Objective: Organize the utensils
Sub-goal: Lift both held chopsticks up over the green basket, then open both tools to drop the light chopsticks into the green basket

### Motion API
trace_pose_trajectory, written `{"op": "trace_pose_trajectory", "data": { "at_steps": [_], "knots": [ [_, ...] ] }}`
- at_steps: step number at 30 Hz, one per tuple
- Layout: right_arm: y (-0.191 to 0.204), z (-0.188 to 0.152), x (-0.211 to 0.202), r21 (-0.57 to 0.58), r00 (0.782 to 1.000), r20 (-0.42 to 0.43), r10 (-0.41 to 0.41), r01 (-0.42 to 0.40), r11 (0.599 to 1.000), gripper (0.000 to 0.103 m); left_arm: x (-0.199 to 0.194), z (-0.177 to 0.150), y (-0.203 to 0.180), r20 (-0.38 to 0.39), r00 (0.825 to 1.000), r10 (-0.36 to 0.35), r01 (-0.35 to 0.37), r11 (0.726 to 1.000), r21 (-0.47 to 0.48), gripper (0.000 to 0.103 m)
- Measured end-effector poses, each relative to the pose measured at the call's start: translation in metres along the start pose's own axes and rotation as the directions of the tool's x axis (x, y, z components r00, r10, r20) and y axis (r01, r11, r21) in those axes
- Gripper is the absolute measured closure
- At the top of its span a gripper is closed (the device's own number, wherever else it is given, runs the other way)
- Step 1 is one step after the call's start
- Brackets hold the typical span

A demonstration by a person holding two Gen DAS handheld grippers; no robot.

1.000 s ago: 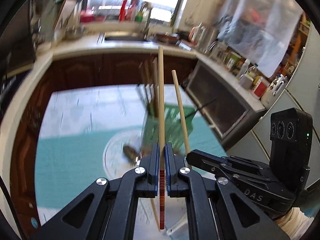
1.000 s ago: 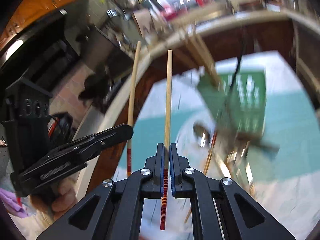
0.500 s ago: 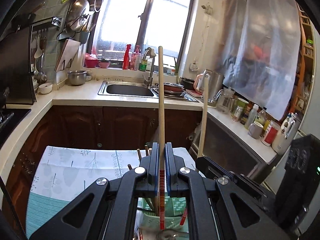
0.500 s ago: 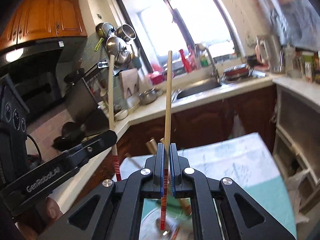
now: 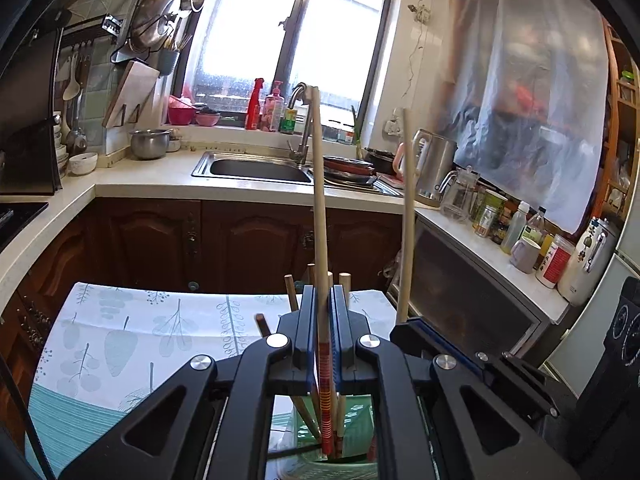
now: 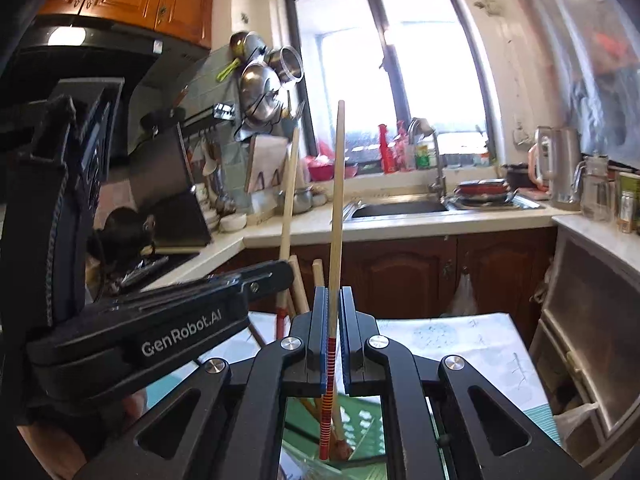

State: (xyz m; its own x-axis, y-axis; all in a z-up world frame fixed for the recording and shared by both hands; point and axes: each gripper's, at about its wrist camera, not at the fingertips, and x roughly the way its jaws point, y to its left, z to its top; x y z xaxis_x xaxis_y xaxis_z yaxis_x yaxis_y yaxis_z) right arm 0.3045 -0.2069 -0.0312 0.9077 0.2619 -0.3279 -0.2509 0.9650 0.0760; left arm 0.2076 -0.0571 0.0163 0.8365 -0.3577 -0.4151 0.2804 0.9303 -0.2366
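Below my jaws the green slotted plastic utensil holder (image 5: 352,424) stands on the leaf-printed tablecloth (image 5: 132,332), with several brown wooden chopsticks (image 5: 291,298) upright inside. My left gripper (image 5: 323,312) is clamped on a pale wooden chopstick with a red-striped end (image 5: 320,208), held nearly upright, its striped end down in the holder. My right gripper (image 6: 332,312) grips a matching red-striped wooden chopstick (image 6: 336,216) the same way — just beside the left one. Beyond the table are dark wooden cabinets (image 5: 240,240) and a steel sink (image 5: 256,170).
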Motion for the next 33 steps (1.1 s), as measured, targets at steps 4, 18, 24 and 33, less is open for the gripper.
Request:
{"op": "trace_pose_trajectory", "data": {
  "at_steps": [4,18,24,33],
  "knots": [
    [-0.001,-0.011,0.005,-0.016,0.999,-0.036,0.03,-0.031,0.999,0.098,0.0,-0.004,-0.003,-0.009,1.0,-0.02,0.02,1.0,0.021,0.092],
    [-0.004,0.004,-0.051,0.039,0.998,-0.037,0.047,-0.045,0.998,0.096,-0.042,0.0,-0.004,-0.029,0.999,-0.022,0.024,0.999,0.041,0.067],
    [-0.042,0.025,-0.087,0.182,0.999,-0.003,0.049,-0.048,0.982,0.069,-0.06,0.009,0.012,-0.032,0.999,-0.032,0.032,0.999,-0.005,0.057],
    [-0.118,0.024,-0.052,0.395,0.99,-0.127,0.062,-0.007,0.919,0.068,-0.042,0.014,0.064,-0.092,0.995,-0.046,0.028,0.981,-0.19,0.046]
  ]
}}
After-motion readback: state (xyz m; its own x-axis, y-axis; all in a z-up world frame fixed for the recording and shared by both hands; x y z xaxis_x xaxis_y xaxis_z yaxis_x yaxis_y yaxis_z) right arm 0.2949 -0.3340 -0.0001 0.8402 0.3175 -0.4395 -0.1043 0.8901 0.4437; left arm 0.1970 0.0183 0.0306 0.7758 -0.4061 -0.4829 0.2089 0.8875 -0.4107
